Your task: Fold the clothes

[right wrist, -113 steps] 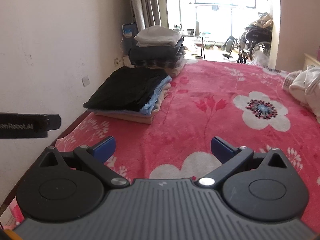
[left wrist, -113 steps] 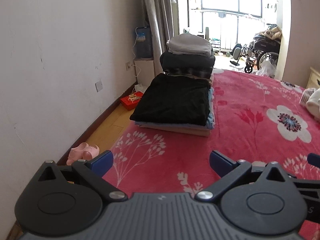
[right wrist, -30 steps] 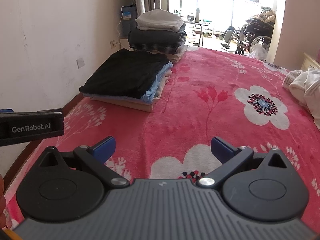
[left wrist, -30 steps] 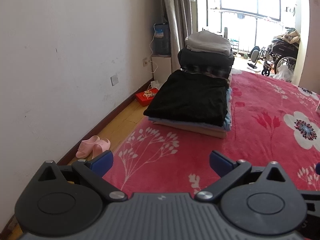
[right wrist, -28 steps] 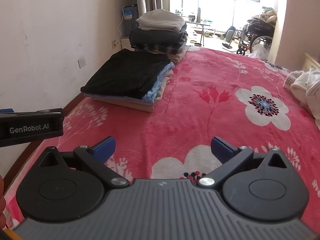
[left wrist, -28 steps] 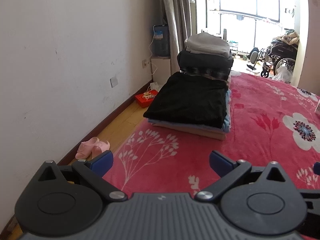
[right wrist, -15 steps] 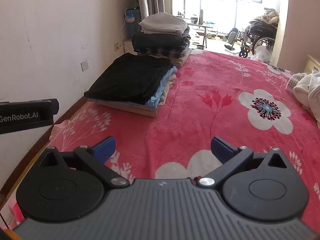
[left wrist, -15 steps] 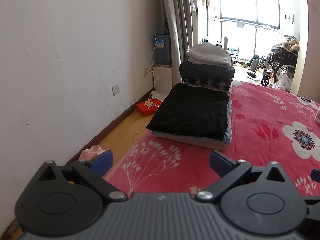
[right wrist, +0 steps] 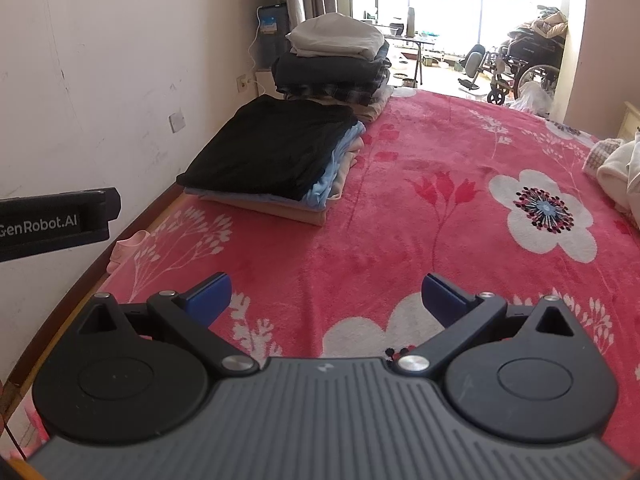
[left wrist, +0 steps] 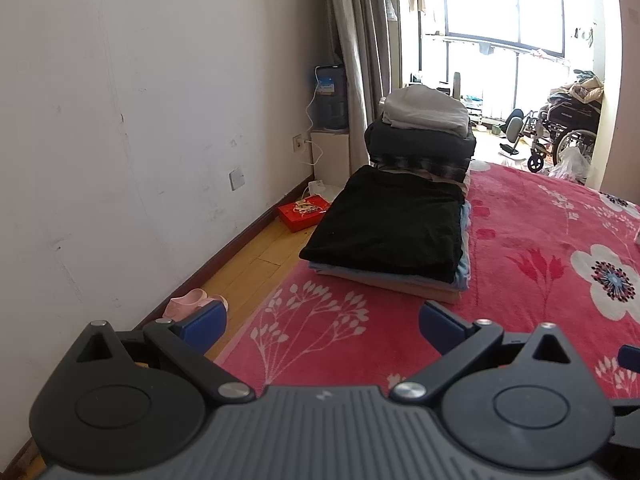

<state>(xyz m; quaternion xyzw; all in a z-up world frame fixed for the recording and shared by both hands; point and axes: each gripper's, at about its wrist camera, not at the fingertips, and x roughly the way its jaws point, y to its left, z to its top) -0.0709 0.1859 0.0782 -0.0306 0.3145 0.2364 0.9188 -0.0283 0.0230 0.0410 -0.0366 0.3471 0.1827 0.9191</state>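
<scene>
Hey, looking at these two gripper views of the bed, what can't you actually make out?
- White clothes, right view: cut off by the right edge.
- Pink slippers, left view: partly behind the left tongs.
- Lower layers of the near folded pile: covered by the black top piece.

Home bedroom, red floral bedspread (right wrist: pixel 460 184), curtains (left wrist: pixel 356 40), pink slippers (left wrist: pixel 188 306) on wooden floor (left wrist: pixel 256 260)

Pale clothes heap (right wrist: pixel 620 168) on the bed's right is cut off by the frame edge in right wrist view, so can't tell which garments. Pink slippers (left wrist: pixel 188 304) are partly hidden behind the left gripper's blue finger (left wrist: pixel 202 324). Balcony clutter past the wheelchair (left wrist: pixel 560 136) is overexposed and too small to ID.
</scene>
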